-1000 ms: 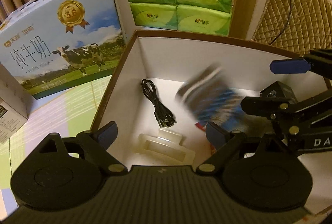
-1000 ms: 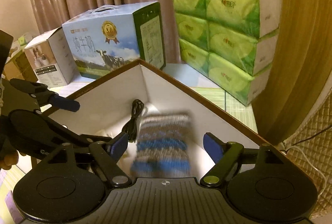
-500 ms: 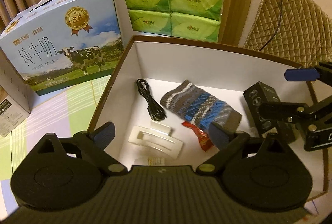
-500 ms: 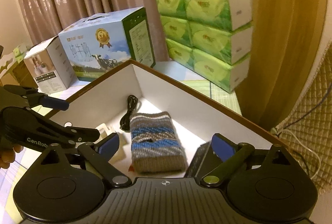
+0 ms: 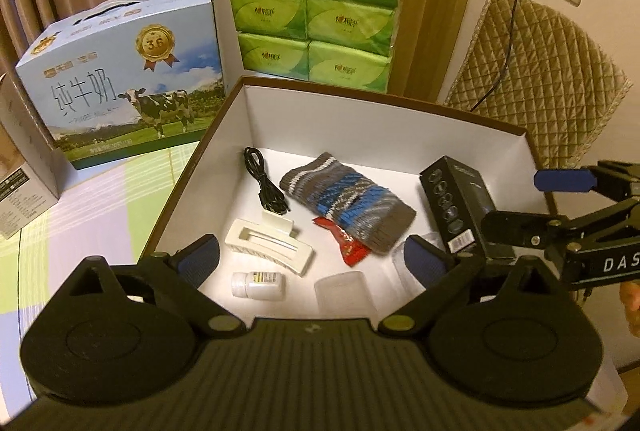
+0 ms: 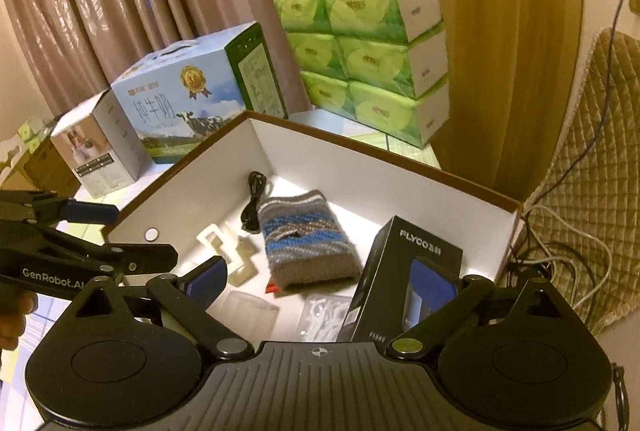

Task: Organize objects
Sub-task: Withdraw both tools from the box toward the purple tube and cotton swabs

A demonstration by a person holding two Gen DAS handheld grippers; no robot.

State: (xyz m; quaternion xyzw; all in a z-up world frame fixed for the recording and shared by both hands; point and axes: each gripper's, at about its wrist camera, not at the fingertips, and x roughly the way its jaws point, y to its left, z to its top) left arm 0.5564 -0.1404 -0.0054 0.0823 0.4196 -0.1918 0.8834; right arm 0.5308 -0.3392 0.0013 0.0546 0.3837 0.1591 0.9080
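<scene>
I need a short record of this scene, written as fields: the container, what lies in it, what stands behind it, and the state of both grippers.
container: open cardboard box, white inside
contents: black cable, striped knitted sock, white hair claw clip, red sachet, small white pill bottle, black Flyco box, clear plastic pieces
behind: milk carton, green tissue packs
left gripper: open, empty, above box
right gripper: open, empty, above box
</scene>
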